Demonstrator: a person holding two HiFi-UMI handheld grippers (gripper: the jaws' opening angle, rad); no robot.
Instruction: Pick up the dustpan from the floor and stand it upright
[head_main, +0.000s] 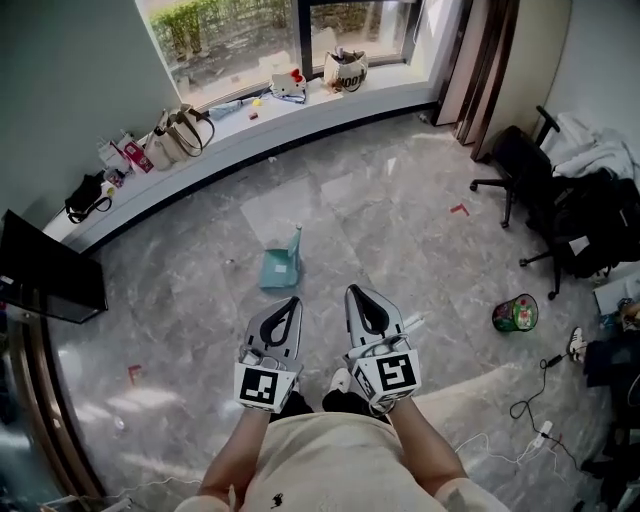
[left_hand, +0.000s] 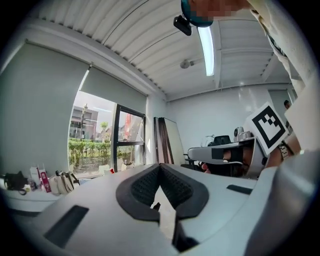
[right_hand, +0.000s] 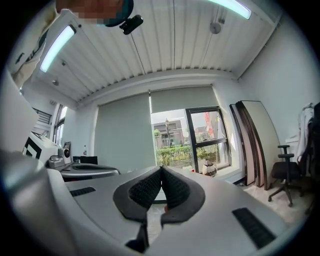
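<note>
Head view shows the teal dustpan (head_main: 279, 268) on the grey marble floor (head_main: 400, 230), roughly at its middle and nearer the window side than the person. It seems to stand on end with its handle rising, though the steep angle makes the exact lean hard to judge. Nothing touches it. Both grippers hang well apart from it, close in front of the person's body and side by side. The left gripper (head_main: 295, 301) has its jaws closed together with nothing between them, and the left gripper view confirms the dark pads (left_hand: 145, 186) meeting at the tip. The right gripper (head_main: 353, 292) is likewise closed and empty, and in the right gripper view its pads (right_hand: 176, 190) press against each other. Each gripper carries a marker cube near the wrist. Along the floor's far edge runs a curved window ledge (head_main: 300, 112) bearing a beige handbag (head_main: 178, 133), a black bag (head_main: 88, 195) and a white bag (head_main: 348, 70). A black office chair (head_main: 518, 165) stands at the right edge beside piled clothing, a green round object (head_main: 515, 313) lies on the floor toward the right, and a dark flat screen (head_main: 48, 268) sits at the left edge.
</note>
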